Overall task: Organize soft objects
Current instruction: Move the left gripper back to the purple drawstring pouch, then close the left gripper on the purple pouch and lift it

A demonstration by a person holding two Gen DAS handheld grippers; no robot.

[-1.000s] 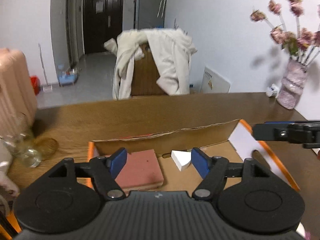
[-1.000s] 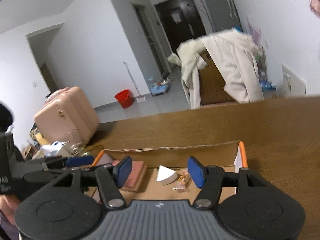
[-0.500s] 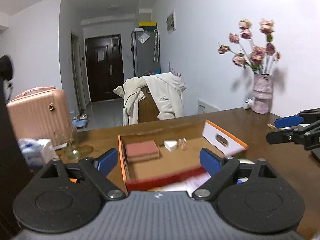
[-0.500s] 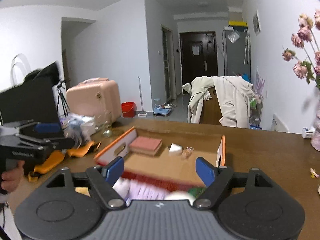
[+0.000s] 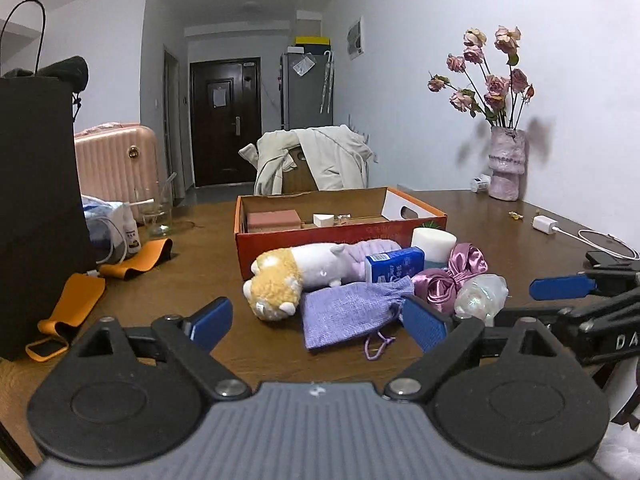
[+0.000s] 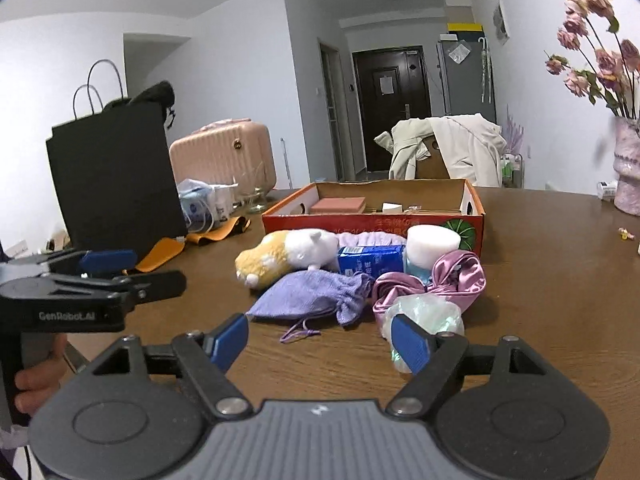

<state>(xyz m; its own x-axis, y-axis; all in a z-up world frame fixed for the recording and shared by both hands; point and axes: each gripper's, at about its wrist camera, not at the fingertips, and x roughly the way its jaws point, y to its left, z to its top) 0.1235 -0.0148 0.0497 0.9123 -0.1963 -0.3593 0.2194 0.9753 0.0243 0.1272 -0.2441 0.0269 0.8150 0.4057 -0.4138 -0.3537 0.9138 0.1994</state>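
An orange cardboard box (image 5: 340, 236) (image 6: 372, 224) stands open on the brown table, with a pink sponge (image 5: 273, 220) (image 6: 339, 205) and a small white wedge (image 5: 322, 220) inside. In front of it lie a yellow-and-white plush (image 5: 296, 274) (image 6: 280, 258), a purple drawstring pouch (image 5: 344, 312) (image 6: 308, 296), a blue tissue pack (image 5: 394, 264) (image 6: 370, 260), a white foam cylinder (image 5: 434, 242) (image 6: 432, 244), a pink satin scrunchie (image 5: 452, 276) (image 6: 432, 280) and a clear crinkly bag (image 5: 480, 294) (image 6: 424, 314). My left gripper (image 5: 318, 324) and right gripper (image 6: 320, 344) are both open and empty, just short of the pile.
A black paper bag (image 5: 36, 200) (image 6: 116, 176) stands at the left with orange straps (image 5: 72, 300) beside it. A glass (image 5: 158, 210), a vase of dried roses (image 5: 506, 164) and a white charger with cable (image 5: 546, 225) are on the table. A coat-draped chair (image 5: 316, 160) stands behind.
Both grippers have pulled back from over the box toward the table's near edge. The pile of soft objects in front of the box has come into view. Both stay open.
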